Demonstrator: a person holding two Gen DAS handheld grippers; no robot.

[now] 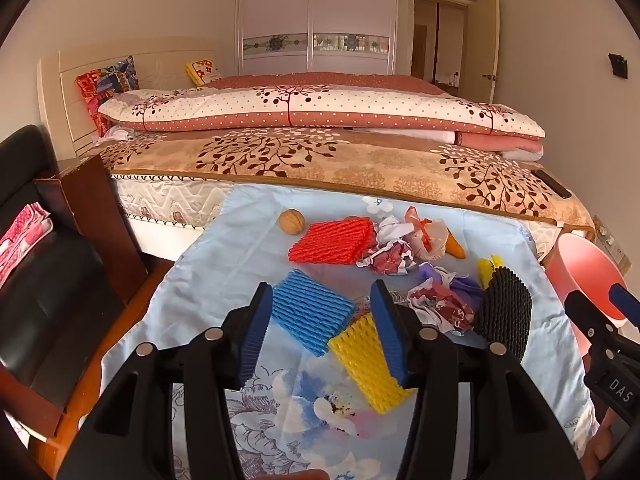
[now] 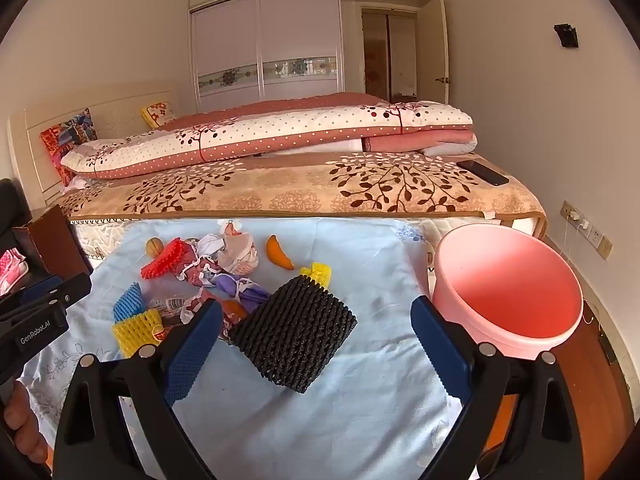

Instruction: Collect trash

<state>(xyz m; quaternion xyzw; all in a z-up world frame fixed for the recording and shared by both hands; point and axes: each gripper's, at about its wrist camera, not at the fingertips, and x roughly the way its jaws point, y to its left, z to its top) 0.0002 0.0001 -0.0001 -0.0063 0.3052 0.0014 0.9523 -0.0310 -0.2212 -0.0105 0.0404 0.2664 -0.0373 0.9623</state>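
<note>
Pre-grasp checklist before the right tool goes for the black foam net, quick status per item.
1. Right tool open: ok, fingers spread wide.
2. Black foam mesh net between the fingers: ok, nothing on top of it.
3. Round pink plastic bucket reachable, mouth unobstructed: ok, it sits right of the light blue floral cloth.
4. Left tool out of the way: ok, open over the blue foam net and yellow foam net.
5. Net snagged on the small yellow foam piece behind it: cannot tell.
</note>
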